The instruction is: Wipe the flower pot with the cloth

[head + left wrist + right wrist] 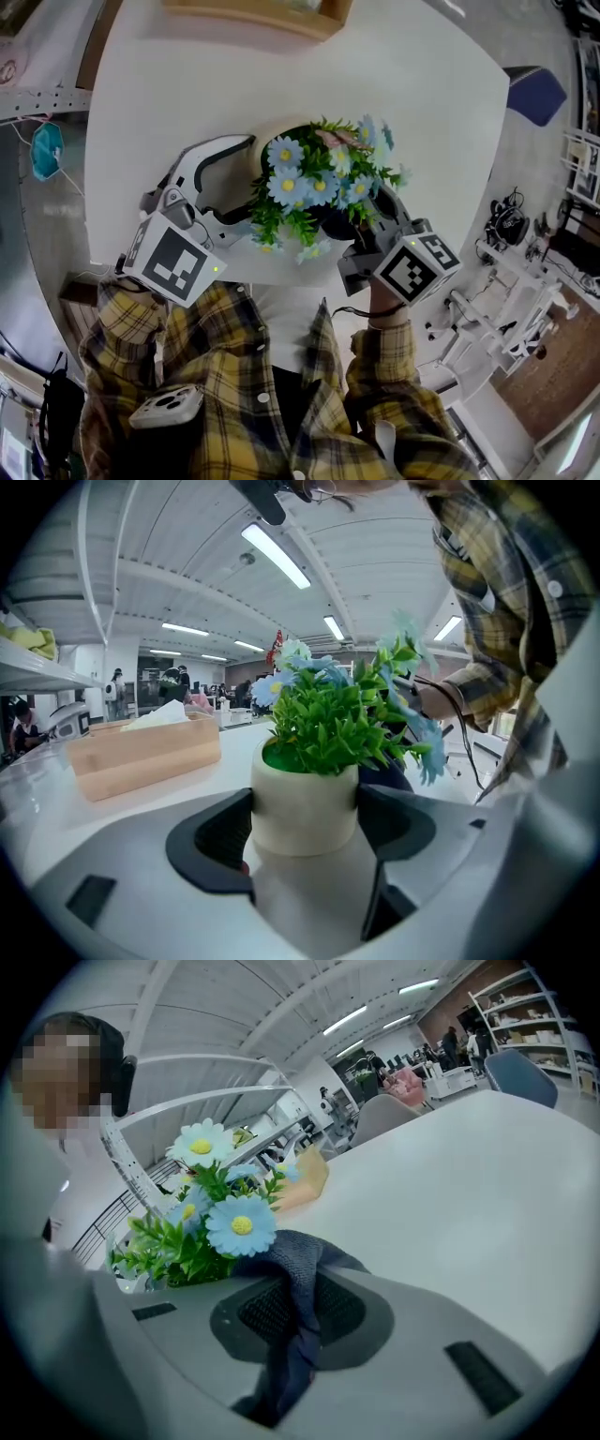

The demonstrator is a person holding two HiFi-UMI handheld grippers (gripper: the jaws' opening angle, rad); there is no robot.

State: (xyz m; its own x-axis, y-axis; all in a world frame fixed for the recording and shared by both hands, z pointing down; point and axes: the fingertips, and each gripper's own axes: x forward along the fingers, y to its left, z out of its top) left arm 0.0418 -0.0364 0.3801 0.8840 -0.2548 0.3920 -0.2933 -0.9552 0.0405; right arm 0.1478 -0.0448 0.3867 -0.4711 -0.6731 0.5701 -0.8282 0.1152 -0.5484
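With left tongs [305,834], clamped round the cream flower pot [305,803] by the bench [187,84] front edge; with right tongs [295,1326], pinched on the dark cloth [309,1246]. Likely light, stiff, smooth: grip the wall, spare the flowers [309,183].

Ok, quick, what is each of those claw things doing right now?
Left gripper: closed on the cream round flower pot.
Right gripper: closed on the dark blue knitted cloth.
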